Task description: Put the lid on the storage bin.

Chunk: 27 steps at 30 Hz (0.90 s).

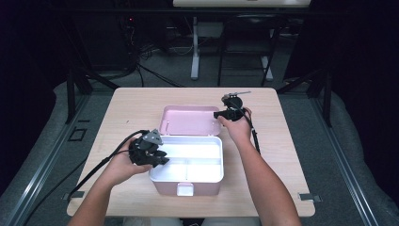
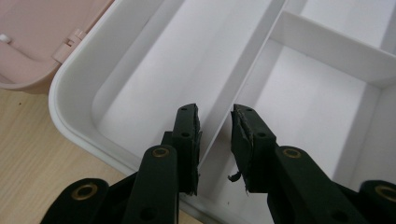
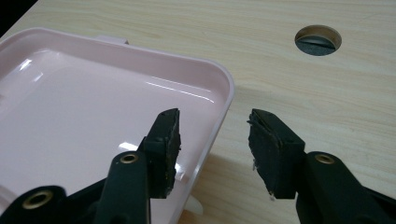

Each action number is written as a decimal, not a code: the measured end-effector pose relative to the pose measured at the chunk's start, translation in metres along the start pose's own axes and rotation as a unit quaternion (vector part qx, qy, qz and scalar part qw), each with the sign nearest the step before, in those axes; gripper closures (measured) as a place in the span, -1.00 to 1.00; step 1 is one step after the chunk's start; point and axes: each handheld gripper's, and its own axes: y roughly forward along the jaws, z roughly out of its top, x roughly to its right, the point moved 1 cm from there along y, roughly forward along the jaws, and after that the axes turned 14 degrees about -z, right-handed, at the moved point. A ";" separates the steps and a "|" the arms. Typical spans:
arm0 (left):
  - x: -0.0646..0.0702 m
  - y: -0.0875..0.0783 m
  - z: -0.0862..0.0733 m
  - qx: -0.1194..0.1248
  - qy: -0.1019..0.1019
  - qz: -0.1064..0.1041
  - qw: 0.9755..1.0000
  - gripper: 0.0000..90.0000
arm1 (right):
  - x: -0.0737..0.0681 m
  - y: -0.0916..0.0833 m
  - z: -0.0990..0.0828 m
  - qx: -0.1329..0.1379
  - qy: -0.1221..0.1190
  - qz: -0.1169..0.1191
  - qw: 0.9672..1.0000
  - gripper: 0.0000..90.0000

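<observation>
The lower body of the pink box [image 1: 186, 187] is mostly hidden beneath its white tray [image 1: 188, 160], so that just the front wall and a small white latch [image 1: 185, 189] are seen in the high view. The box is placed near the middle of the table [image 1: 127, 106], with its lid [image 1: 190, 120] thrown back flat behind it. In the left gripper view the tray [image 2: 74, 116] is cut off at the top and right edges; smooth, glossy white plastic is shown, with rounded corners and thin straight dividers [image 2: 322, 46] forming compartments. The left claw [image 1: 157, 159] is set at the tray's left rim, and its worn black rubber pads [image 2: 189, 140] are held narrowly apart, one on either side of a divider; whether the divider is pressed cannot be made out. The right claw [image 3: 212, 140] is held fairly wide with nothing gripped, its pads straddling the rounded corner of the shiny pink lid [image 3: 93, 107], though contact cannot be judged. A round cable hole [image 3: 318, 39] is cut into the pale wood-grain table [image 3: 303, 102]. The dark floor beyond the table is hard to read.
</observation>
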 end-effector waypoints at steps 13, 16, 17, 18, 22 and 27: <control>0.000 0.000 0.000 0.001 -0.001 0.000 1.000 0.59 | -0.002 0.012 -0.001 -0.027 0.019 0.007 0.999 0.59; 0.000 0.000 0.000 0.000 0.000 0.000 1.000 0.59 | -0.004 0.011 -0.001 -0.033 0.022 0.003 0.999 0.60; 0.000 0.000 0.000 0.000 0.000 0.000 1.000 0.59 | -0.004 0.011 -0.001 -0.033 0.022 0.003 0.999 0.60; 0.000 0.000 0.000 0.000 0.000 0.000 1.000 0.59 | -0.004 0.011 -0.001 -0.034 0.024 0.003 0.999 0.61; 0.000 0.000 0.000 -0.001 -0.001 0.001 1.000 0.59 | -0.003 0.010 0.000 -0.038 0.030 0.006 0.999 0.63; 0.000 0.000 0.000 0.001 -0.003 0.001 1.000 0.59 | -0.002 0.007 0.001 -0.036 0.040 0.009 0.999 0.67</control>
